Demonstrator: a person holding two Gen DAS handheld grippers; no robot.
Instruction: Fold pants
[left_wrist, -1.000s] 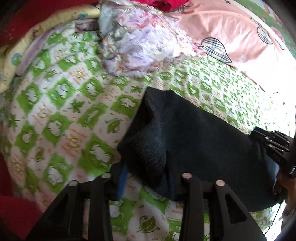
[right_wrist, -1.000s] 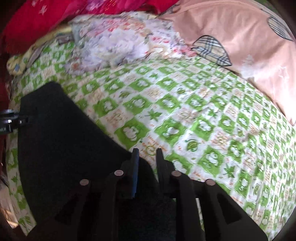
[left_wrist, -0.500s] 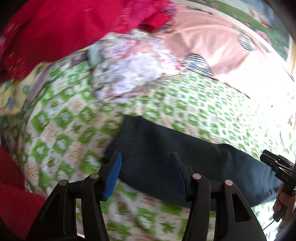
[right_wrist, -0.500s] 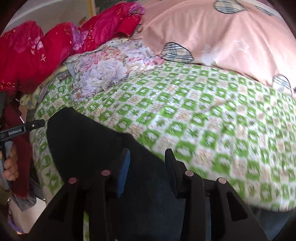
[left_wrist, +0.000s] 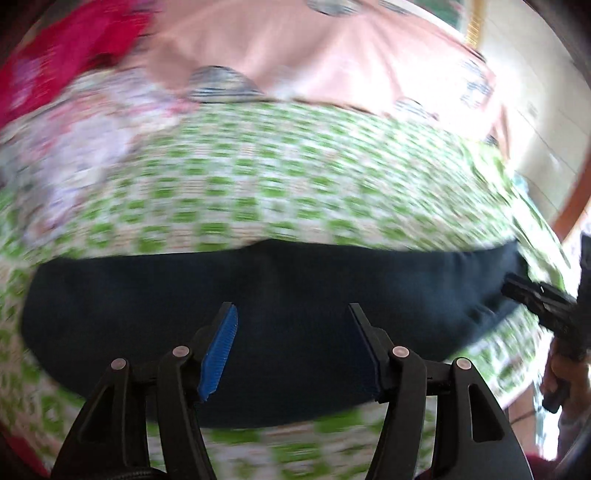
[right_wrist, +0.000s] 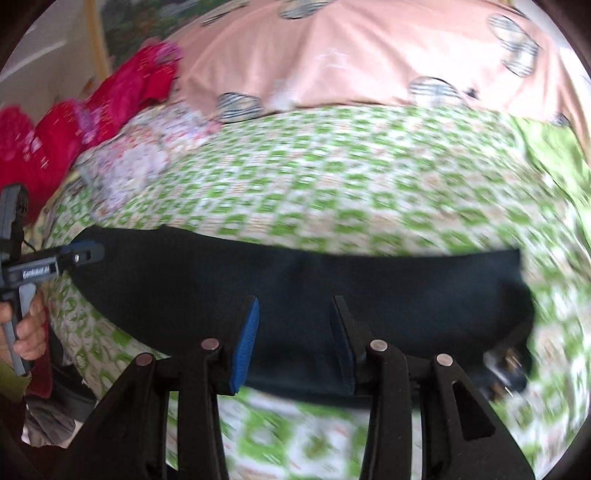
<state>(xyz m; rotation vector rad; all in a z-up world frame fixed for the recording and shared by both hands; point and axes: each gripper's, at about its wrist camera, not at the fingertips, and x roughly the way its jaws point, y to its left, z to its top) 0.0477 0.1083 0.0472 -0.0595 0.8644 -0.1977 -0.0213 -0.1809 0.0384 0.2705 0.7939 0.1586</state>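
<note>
The dark navy pants (left_wrist: 280, 291) lie folded in a long flat band across the green-and-white checked bedsheet (left_wrist: 295, 184). They also show in the right wrist view (right_wrist: 303, 280). My left gripper (left_wrist: 291, 347) is open and empty, raised above the band's near edge. My right gripper (right_wrist: 293, 339) is open and empty, also raised above the near edge. The right gripper shows at the right end of the pants in the left wrist view (left_wrist: 535, 299). The left gripper shows at their left end in the right wrist view (right_wrist: 74, 258). Both views are motion-blurred.
A pink quilt (right_wrist: 369, 55) lies along the far side of the bed. A crumpled floral cloth (right_wrist: 140, 162) and red bedding (right_wrist: 74, 122) lie at the far left. The bed's near edge runs below the pants.
Both grippers have let go of the pants, opened and pulled back. The pants have gone from a bunched fold to a flat long band on the sheet.
</note>
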